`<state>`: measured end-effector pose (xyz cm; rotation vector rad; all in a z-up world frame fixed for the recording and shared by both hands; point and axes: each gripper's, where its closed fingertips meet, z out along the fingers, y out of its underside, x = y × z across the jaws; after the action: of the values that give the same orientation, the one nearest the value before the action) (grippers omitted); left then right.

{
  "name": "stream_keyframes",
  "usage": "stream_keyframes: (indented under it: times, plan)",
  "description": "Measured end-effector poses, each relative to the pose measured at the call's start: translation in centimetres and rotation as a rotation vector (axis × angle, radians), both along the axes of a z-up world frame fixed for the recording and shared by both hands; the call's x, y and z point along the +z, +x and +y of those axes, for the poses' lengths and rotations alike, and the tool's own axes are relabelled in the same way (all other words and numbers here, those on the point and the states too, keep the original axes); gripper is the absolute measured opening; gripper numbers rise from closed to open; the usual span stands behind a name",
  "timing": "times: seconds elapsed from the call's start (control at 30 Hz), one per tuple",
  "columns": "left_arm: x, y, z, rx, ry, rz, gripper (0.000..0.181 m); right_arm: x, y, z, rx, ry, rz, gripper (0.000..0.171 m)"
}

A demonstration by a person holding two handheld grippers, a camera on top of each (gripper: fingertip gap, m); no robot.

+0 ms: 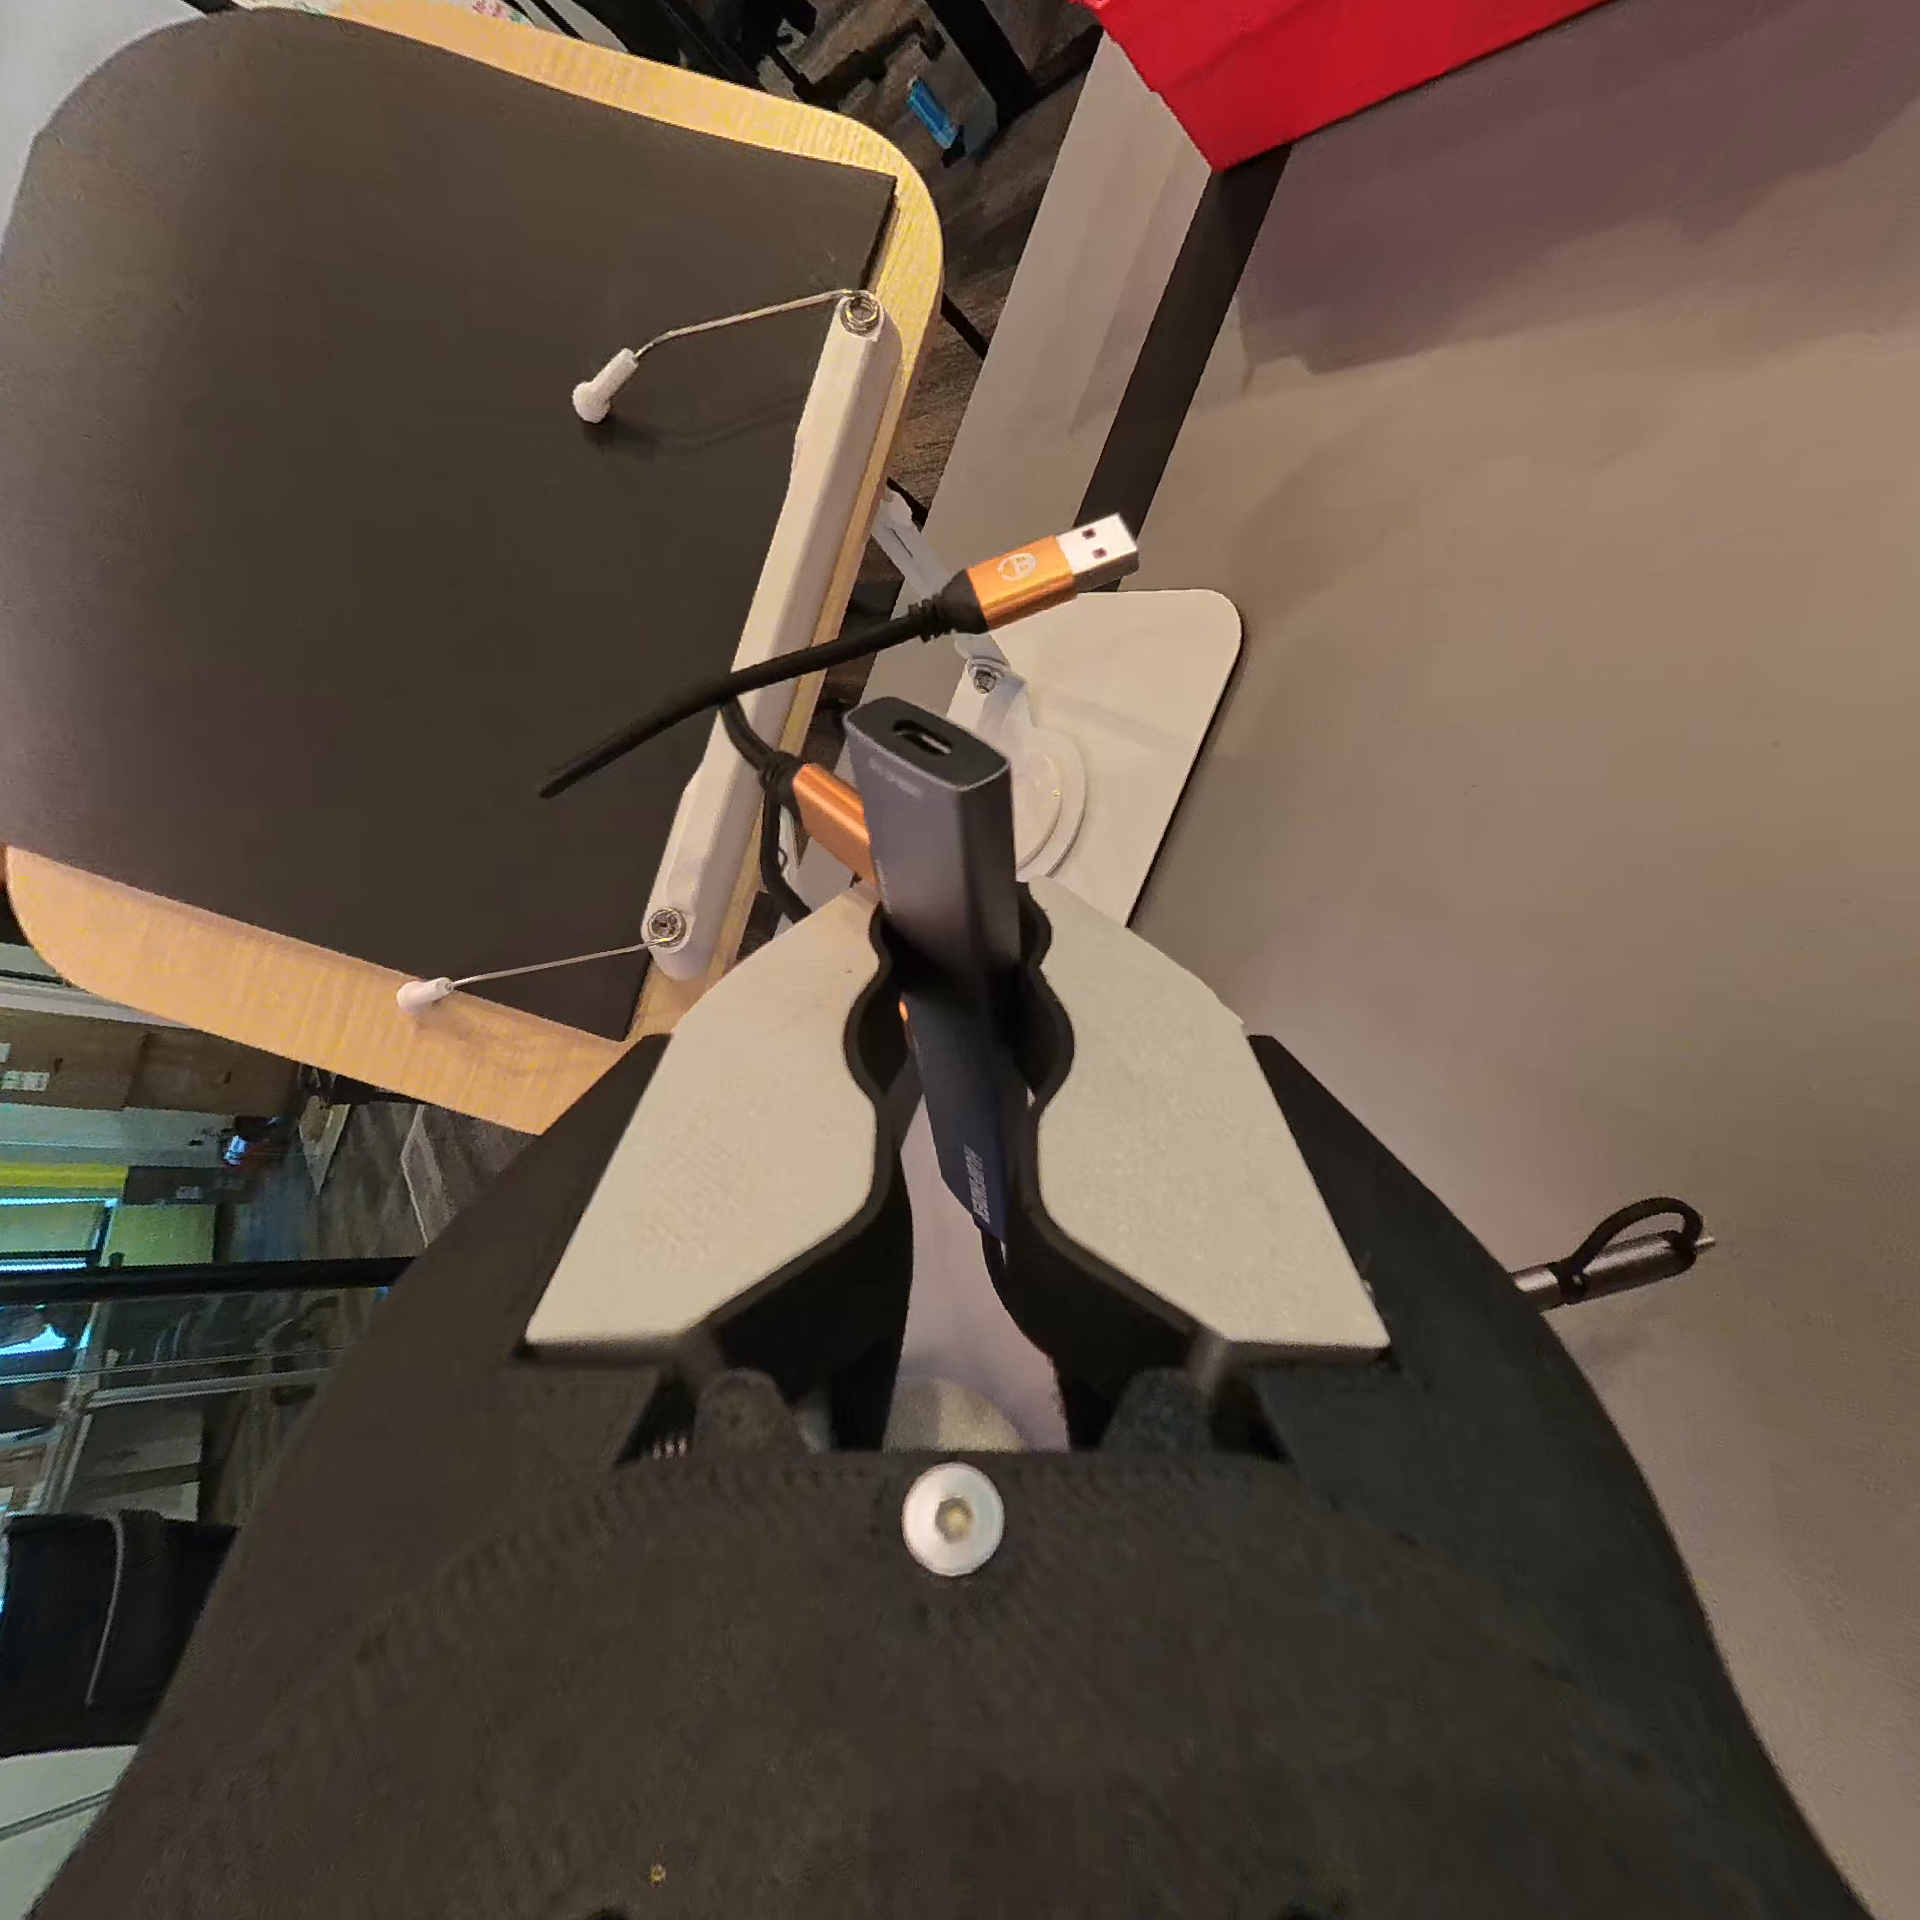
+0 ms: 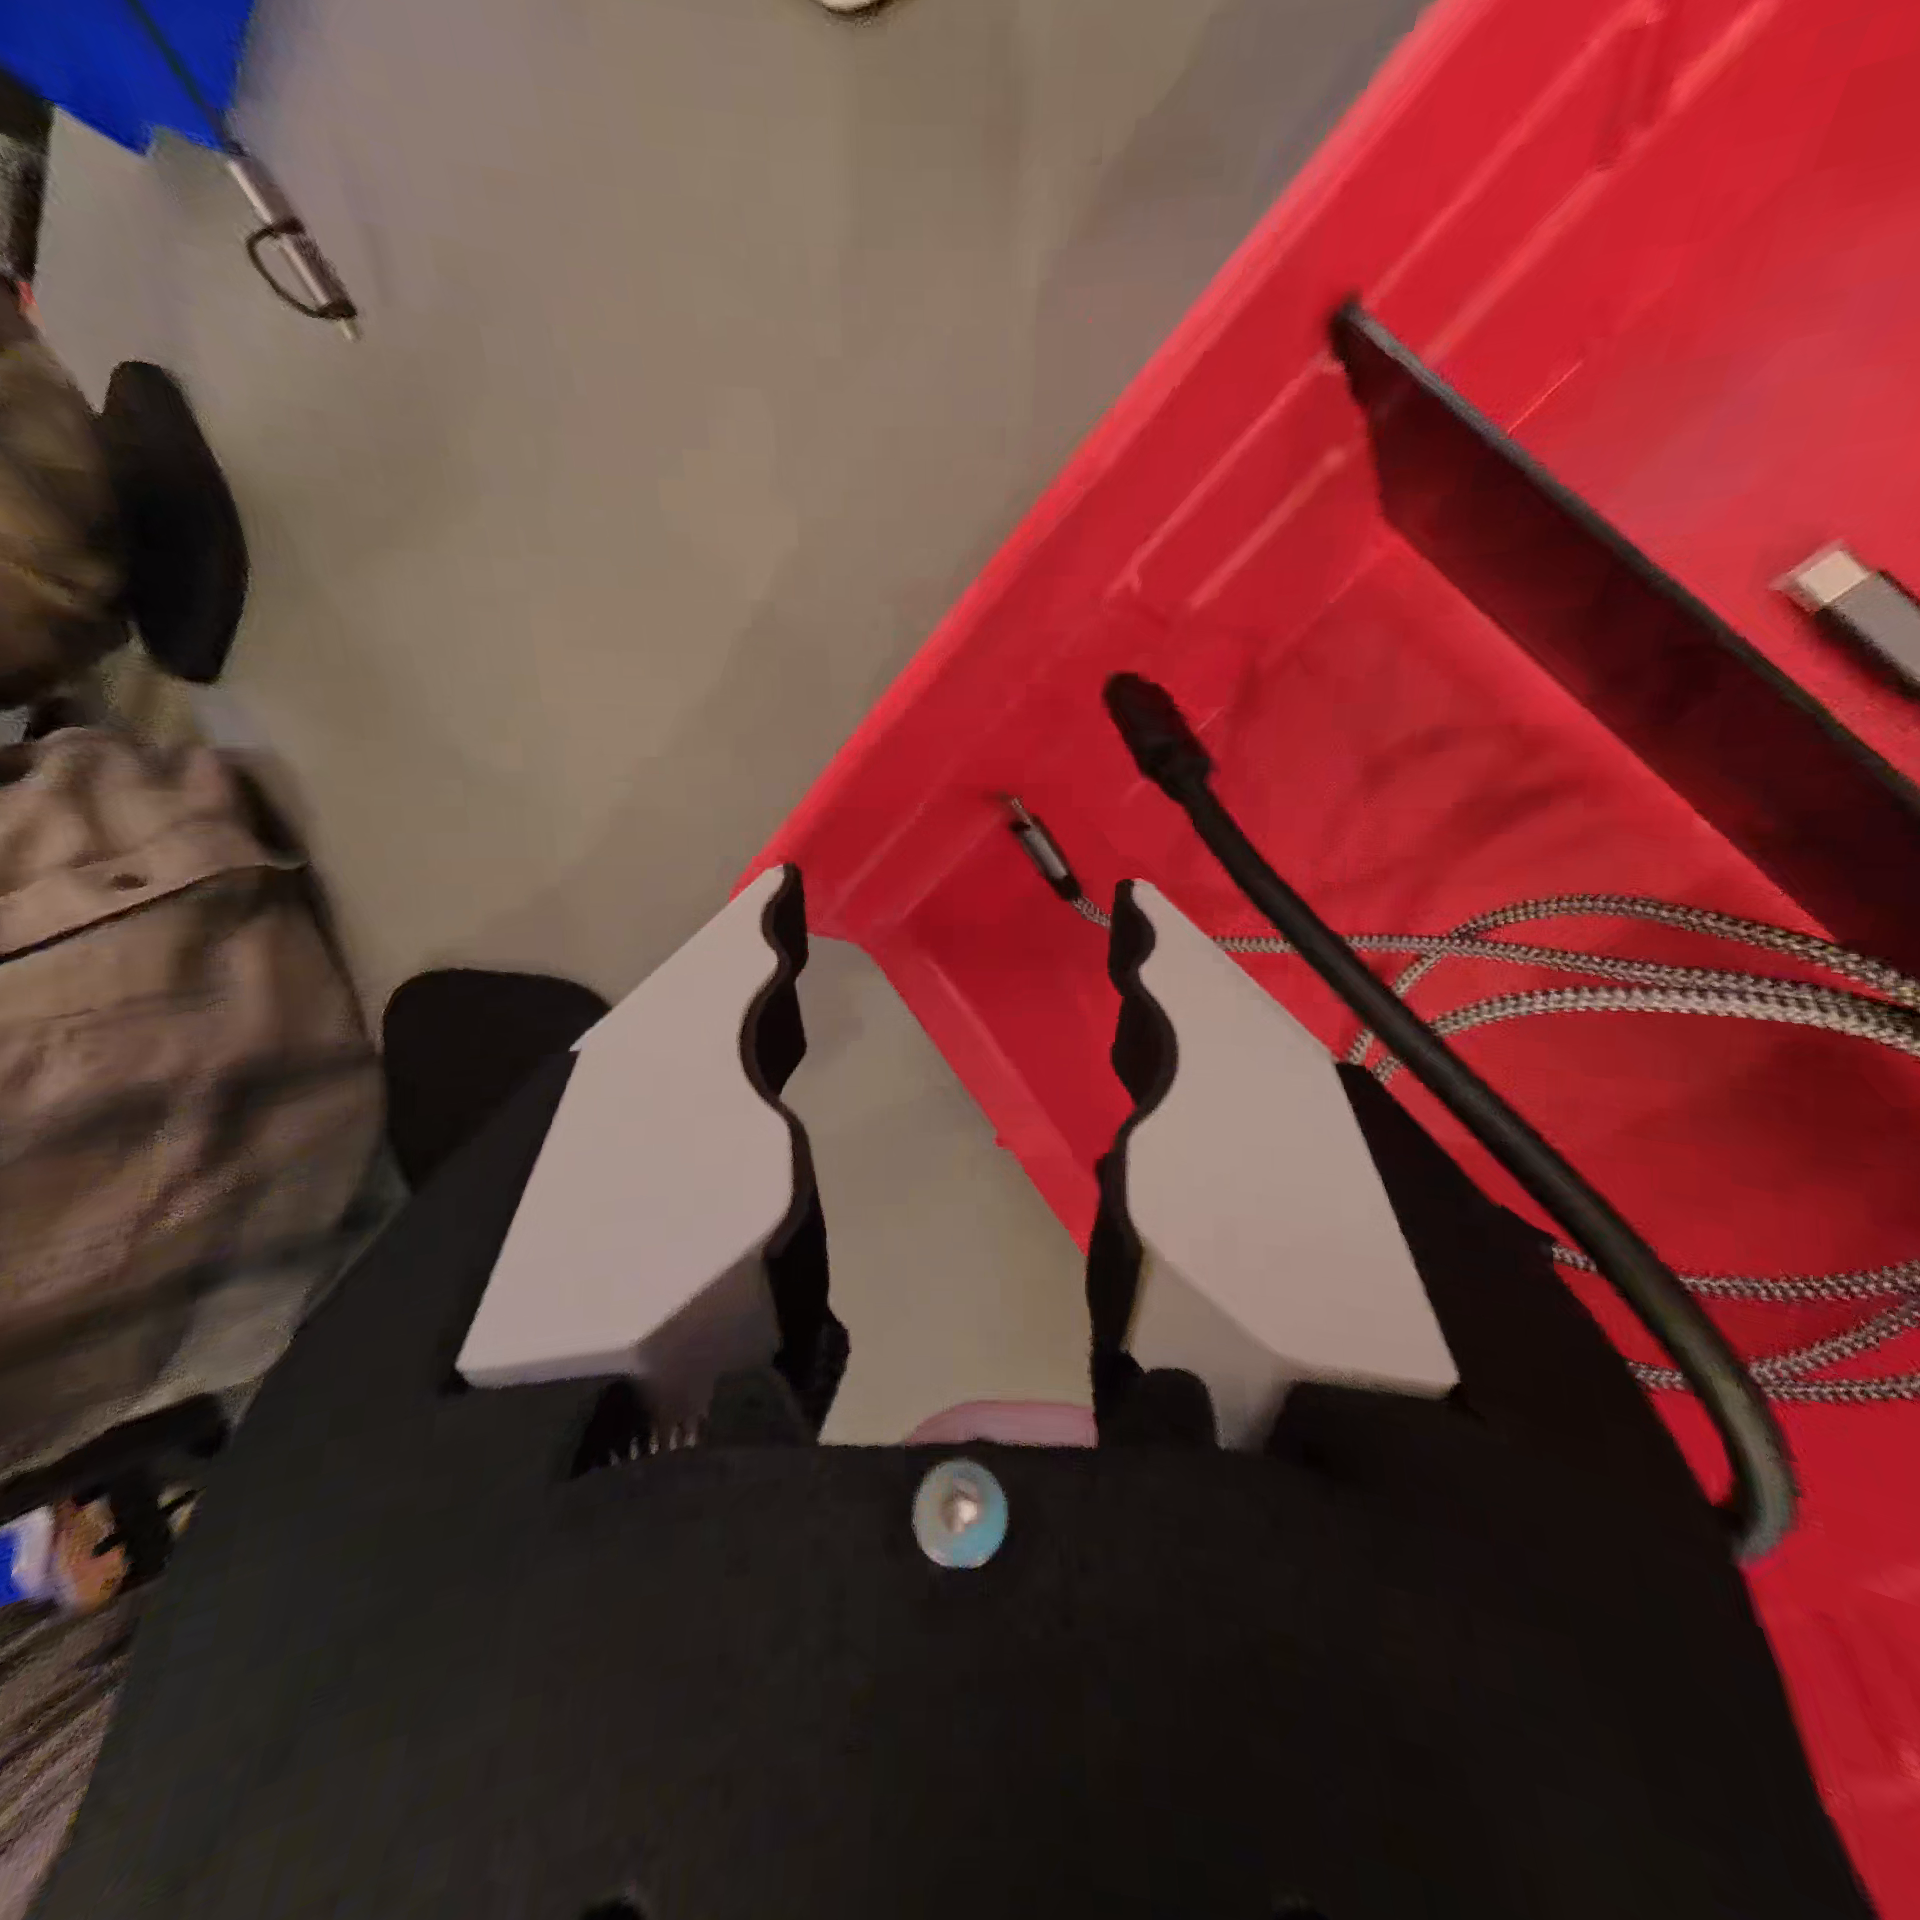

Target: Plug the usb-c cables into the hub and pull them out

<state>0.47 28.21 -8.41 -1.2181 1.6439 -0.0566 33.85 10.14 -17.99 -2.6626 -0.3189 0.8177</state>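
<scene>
Left tool [image 1: 961, 971]: fingers clenched on one slim grey metal hub [image 1: 935, 831], which projects forward past the fingertips with its end port facing outward. One black cable with a copper-coloured plug [image 1: 831, 816] sits in the hub's side; its second copper-coloured USB-A plug [image 1: 1049, 571] hangs free in the air just beyond. Grey desk [image 1: 1558, 727] lies open to the right. Right tool [image 2: 961, 904]: jaws released, empty, poised over the near edge of one red plastic tray [image 2: 1455, 416]. Inside the tray, just beyond the fingertips, lie one grey braided cable [image 2: 1558, 997], one black cable [image 2: 1351, 997] and a grey connector [image 2: 1860, 613].
</scene>
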Motion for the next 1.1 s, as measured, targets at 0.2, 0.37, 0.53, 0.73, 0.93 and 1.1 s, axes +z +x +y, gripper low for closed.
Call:
stream_keyframes:
  times: [0.2, 0.37, 0.53, 0.73, 0.93, 1.1]
  plan:
    - [-0.2, 0.2, -0.3, -0.011, -0.007, 0.006, 0.018, 1.5, -0.6, 0.4, 0.033, 0.029, 0.334, 0.054]
    - [-0.5, 0.3, -0.3, -0.018, -0.017, 0.007, 0.018, 4.2, -0.9, 2.3, -0.059, 0.255, 0.509, 0.110]
    - [-0.9, 0.5, -0.2, -0.020, -0.030, 0.010, 0.018, 6.5, -0.5, 2.5, -0.129, 0.420, 0.625, 0.137]
    - [-0.9, 0.5, -0.4, -0.024, -0.031, 0.011, 0.018, 5.7, -4.7, -1.4, 0.130, 0.359, 0.575, 0.089]
    - [-1.1, 0.8, -0.8, -0.033, -0.033, 0.015, 0.018, 4.5, -7.0, -5.9, 0.256, 0.131, 0.645, 0.070]
    - [-1.0, 0.8, -0.9, -0.038, -0.036, 0.014, 0.018, -0.1, -8.0, -9.2, 0.273, -0.060, 0.633, 0.063]
